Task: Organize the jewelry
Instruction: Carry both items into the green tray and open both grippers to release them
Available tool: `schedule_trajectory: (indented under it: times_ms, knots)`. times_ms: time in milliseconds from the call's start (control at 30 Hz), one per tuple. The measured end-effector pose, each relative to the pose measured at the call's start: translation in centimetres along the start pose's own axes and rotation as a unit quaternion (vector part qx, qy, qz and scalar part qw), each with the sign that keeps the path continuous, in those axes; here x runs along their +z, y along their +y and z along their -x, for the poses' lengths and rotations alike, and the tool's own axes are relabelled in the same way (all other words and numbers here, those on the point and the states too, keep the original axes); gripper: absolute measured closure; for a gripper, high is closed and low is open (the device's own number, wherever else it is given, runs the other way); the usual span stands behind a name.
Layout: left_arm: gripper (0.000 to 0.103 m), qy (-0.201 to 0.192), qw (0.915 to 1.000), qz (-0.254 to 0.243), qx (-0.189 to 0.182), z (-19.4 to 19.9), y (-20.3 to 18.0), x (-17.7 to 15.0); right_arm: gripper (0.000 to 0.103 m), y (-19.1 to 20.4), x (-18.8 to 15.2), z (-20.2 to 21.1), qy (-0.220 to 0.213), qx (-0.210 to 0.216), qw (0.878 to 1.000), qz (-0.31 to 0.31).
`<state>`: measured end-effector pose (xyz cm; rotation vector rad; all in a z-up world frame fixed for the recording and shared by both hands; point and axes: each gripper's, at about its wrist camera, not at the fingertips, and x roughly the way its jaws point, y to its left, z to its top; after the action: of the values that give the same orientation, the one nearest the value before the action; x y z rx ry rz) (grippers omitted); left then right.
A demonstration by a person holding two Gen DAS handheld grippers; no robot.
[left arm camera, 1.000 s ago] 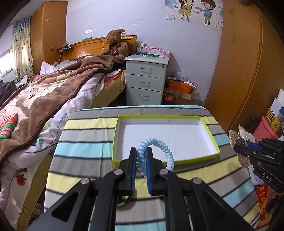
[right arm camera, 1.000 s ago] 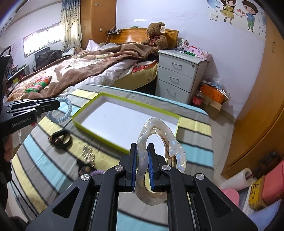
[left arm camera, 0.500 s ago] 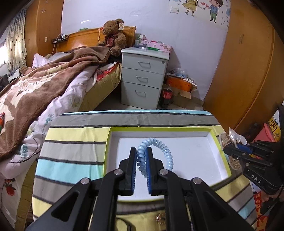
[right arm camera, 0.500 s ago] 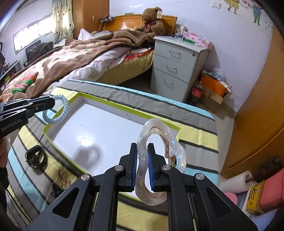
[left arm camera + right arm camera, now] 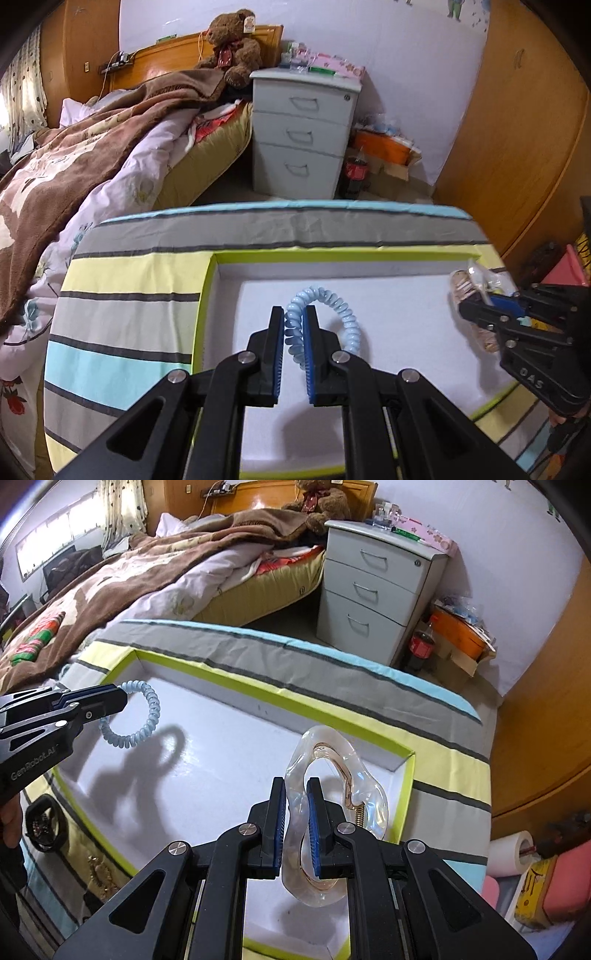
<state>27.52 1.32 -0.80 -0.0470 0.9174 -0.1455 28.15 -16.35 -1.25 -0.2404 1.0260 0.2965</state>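
Note:
My left gripper (image 5: 293, 314) is shut on a pale blue spiral hair tie (image 5: 341, 314) and holds it above the left part of a white tray with a lime green rim (image 5: 207, 291). My right gripper (image 5: 295, 786) is shut on a clear plastic hair claw clip (image 5: 364, 797) above the tray's right part (image 5: 406, 775). The left gripper (image 5: 118, 698) with the hair tie (image 5: 149, 720) shows at the left of the right wrist view. The right gripper (image 5: 467, 308) with the clip (image 5: 476, 280) shows at the right of the left wrist view.
The tray sits on a striped tablecloth (image 5: 125, 317). A black ring-shaped piece (image 5: 44, 823) and small gold pieces (image 5: 98, 871) lie on the cloth left of the tray. A bed (image 5: 74, 155), a grey drawer unit (image 5: 303, 133) and a wooden wardrobe (image 5: 517, 122) stand behind.
Both grippers have moved forward from the table's near side to above the tray's inside, each still holding its item. The tray looks closer and larger in both views.

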Motion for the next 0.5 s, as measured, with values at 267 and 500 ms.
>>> schedule_trajectory:
  times_ms: [267,500]
  knots:
    - [0.093,0.022,0.9997,0.007,0.004,-1.8,0.4,-0.3,0.091,-0.1,0.4,-1.4,0.015,-0.004,1.000,0.002]
    - [0.092,0.032,0.9994,0.011,0.003,-2.5,0.4,-0.4,0.091,-0.2,0.6,-1.9,0.016,-0.009,1.000,-0.001]
